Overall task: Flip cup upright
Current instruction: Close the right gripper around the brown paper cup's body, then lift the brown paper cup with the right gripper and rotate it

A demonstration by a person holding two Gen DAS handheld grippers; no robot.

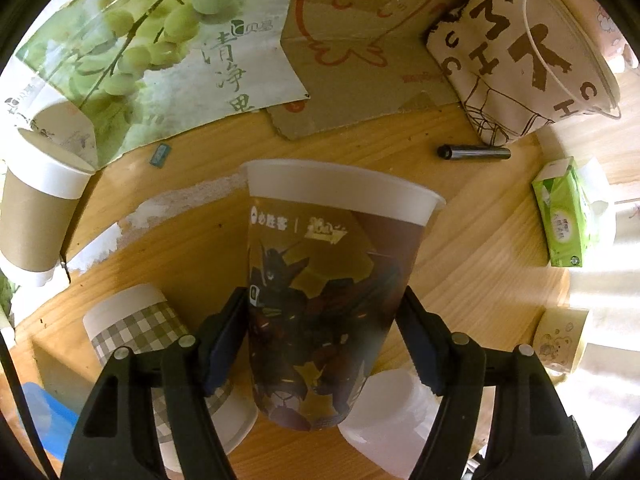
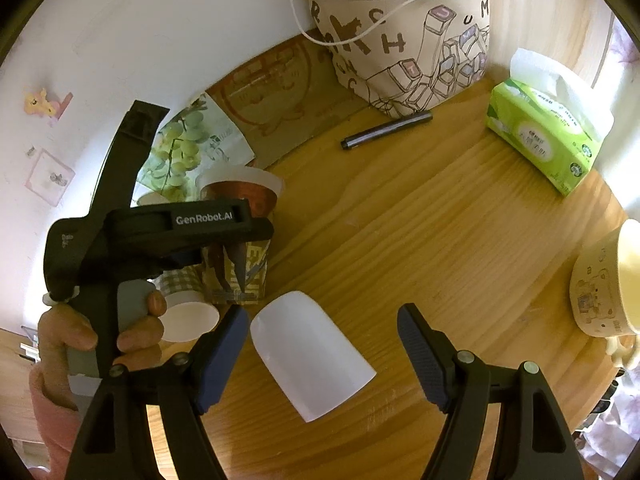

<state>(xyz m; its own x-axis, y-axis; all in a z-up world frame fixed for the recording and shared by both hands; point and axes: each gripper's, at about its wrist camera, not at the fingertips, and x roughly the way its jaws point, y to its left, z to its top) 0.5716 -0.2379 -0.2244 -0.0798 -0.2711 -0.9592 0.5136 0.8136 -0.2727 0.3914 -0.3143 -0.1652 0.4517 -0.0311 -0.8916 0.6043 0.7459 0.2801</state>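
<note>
My left gripper [image 1: 322, 340] is shut on a brown printed paper cup [image 1: 320, 300] with a robot picture. The cup stands upright, white rim up, held between both pads just above the wooden table. The same cup [image 2: 240, 248] shows in the right wrist view behind the left gripper's body. A plain white cup [image 2: 310, 356] lies on its side on the table, also low in the left wrist view [image 1: 392, 416]. My right gripper [image 2: 320, 354] is open with its fingers on either side of the white cup, not touching it.
A checked cup [image 1: 136, 328] lies beside the held cup. A brown sleeved cup [image 1: 36, 208] lies at the left. A green tissue pack [image 2: 548, 136], a black pen [image 2: 386, 128], a printed pouch [image 2: 416, 44] and a cream mug [image 2: 612, 284] stand around the table.
</note>
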